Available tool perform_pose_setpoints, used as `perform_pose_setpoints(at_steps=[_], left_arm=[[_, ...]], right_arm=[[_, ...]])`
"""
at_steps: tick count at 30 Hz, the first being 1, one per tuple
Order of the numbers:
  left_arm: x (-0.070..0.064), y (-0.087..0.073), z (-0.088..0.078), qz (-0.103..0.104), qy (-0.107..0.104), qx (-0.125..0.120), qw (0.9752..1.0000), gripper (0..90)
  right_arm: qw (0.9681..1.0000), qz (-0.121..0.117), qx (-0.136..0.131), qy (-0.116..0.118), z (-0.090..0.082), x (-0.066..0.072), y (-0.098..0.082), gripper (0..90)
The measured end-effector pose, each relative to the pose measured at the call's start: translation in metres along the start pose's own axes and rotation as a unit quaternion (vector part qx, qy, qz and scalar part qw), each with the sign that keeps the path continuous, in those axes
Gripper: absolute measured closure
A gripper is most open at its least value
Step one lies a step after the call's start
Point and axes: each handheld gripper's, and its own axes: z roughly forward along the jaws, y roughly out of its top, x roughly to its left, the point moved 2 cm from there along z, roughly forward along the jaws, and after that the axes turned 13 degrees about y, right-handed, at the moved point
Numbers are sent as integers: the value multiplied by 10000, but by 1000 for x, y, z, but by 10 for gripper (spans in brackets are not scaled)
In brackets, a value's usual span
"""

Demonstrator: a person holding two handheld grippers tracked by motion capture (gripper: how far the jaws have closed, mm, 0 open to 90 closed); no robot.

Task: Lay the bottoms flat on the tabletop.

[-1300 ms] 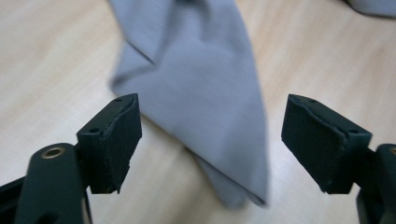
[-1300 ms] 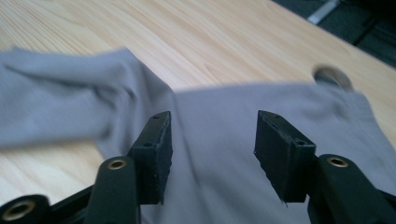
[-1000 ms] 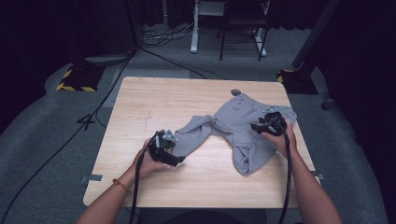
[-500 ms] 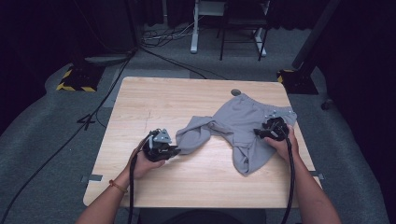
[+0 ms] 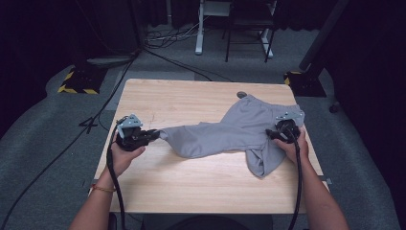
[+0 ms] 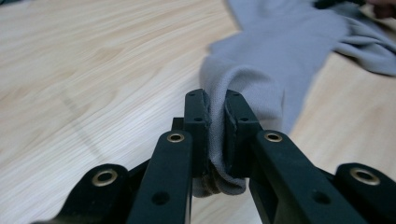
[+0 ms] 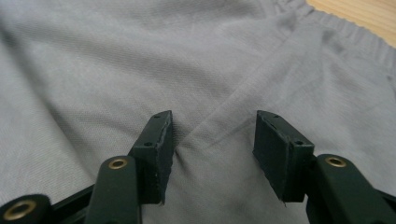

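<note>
A pair of grey pants (image 5: 230, 132) lies across the right half of the wooden table (image 5: 191, 96), one leg stretched out to the left. My left gripper (image 5: 155, 134) is shut on the end of that leg, and its jaws closed within the last second. In the left gripper view the pads (image 6: 216, 109) pinch a fold of the grey cloth (image 6: 280, 42). My right gripper (image 5: 270, 135) rests on the pants near the waistband. Its jaws (image 7: 212, 140) stand apart over a raised crease of the fabric (image 7: 140, 56), having just closed a little.
A small dark object (image 5: 242, 94) lies at the table's far edge by the waistband. On the grey floor are cables (image 5: 163, 52), a black-and-yellow base (image 5: 76, 81) at the left, a dark base (image 5: 304, 81) at the right and white desk legs (image 5: 198, 28) behind.
My left gripper closed on the leg end and moved left and up, pulling the bunched leg out straight. The right hand shifted slightly on the pants.
</note>
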Motion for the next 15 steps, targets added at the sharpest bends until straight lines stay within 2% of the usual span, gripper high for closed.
perform_pose_setpoints(at_steps=[2, 4, 6, 7, 8, 10, 11, 13, 15], left_arm=[[13, -5, 4, -251, 144, 123, 9995, 816], [24, -11, 10, -445, 280, 323, 9981, 814], [31, -16, 13, -567, 377, 439, 9967, 811], [33, -18, 13, -640, 489, 463, 9957, 807], [35, -19, 12, -642, 470, 475, 9957, 806], [35, -19, 9, -589, 438, 415, 9964, 810], [33, -20, 8, -564, 298, 413, 9971, 811], [24, -20, 6, -323, -129, 435, 9984, 811], [10, -20, 5, 66, -341, 407, 9986, 759]], right_arm=[[10000, 3, -3, -51, 0, -1, 0, 479], [9999, 148, 27, -46, 0, -4, 0, 473], [9997, 222, 22, -46, 0, -7, 0, 463], [9996, 266, 8, -53, 0, -7, 0, 460], [9995, 299, -11, -69, 0, -8, 0, 456], [9995, 293, -2, -113, -1, -11, -1, 453], [9994, 309, -5, -140, -1, -12, -1, 446], [9995, 303, -29, -117, -2, -12, -2, 432], [9997, 236, -52, -93, -6, -14, -2, 403]])
